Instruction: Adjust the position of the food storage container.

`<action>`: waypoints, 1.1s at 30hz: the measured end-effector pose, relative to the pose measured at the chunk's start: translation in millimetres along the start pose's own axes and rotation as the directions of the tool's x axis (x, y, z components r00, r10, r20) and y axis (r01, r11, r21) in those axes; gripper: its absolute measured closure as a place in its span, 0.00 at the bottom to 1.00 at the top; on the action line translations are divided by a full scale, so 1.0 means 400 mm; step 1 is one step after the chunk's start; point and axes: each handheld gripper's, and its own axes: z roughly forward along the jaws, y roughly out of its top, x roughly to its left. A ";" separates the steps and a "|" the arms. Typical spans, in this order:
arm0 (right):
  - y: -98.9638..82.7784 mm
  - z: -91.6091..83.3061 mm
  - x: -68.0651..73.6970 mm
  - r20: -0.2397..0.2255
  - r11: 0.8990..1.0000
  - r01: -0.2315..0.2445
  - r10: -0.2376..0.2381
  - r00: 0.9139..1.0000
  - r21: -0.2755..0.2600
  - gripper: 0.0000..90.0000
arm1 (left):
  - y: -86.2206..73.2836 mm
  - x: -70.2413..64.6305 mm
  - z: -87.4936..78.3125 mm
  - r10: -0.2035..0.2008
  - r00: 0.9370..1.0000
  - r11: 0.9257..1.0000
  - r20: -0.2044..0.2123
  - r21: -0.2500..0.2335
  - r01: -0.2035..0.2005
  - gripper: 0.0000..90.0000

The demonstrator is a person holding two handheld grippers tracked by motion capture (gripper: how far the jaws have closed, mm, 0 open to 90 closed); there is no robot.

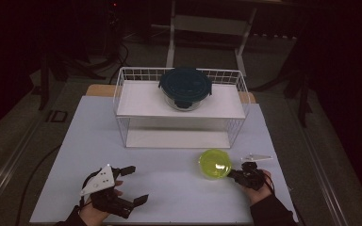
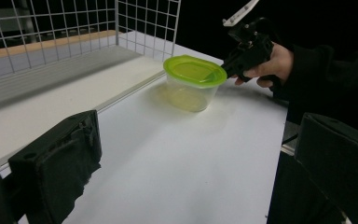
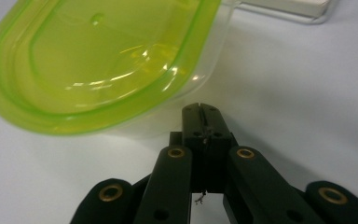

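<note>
The right gripper point(image 1: 236, 174), jaws pressed together on nothing, nudges the green-lidded tub point(image 1: 215, 163) just in front of the rack point(image 1: 122, 117), seemingly to slide it, while the left gripper point(image 1: 134, 184) waits wide open, well apart from the tub.

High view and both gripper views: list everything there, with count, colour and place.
Container with green lid: one, clear tub, on the table's right front.
Dark-lidded container: one, glass with dark lid, on the rack's top shelf.
Wire rack: one, white, at the table's back middle.
Table: one, white top.
Left gripper: one, black, jaws open, front left.
Right gripper: one, black, jaws shut, tips at the green-lidded container's side.
</note>
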 end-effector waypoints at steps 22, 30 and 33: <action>0.028 0.041 0.040 -0.051 1.000 0.003 -0.002 0.999 0.012 1.00 | -0.001 -0.001 0.002 -0.003 1.000 1.000 0.002 -0.001 0.003 0.00; 0.049 0.070 0.081 -0.086 0.999 0.033 -0.031 0.996 0.020 1.00 | -0.003 -0.001 0.004 0.003 1.000 1.000 0.006 0.004 -0.003 0.00; 0.056 0.082 0.095 -0.099 0.999 0.040 -0.038 0.994 0.024 1.00 | -0.002 0.000 0.001 0.002 1.000 1.000 0.005 0.000 -0.002 0.00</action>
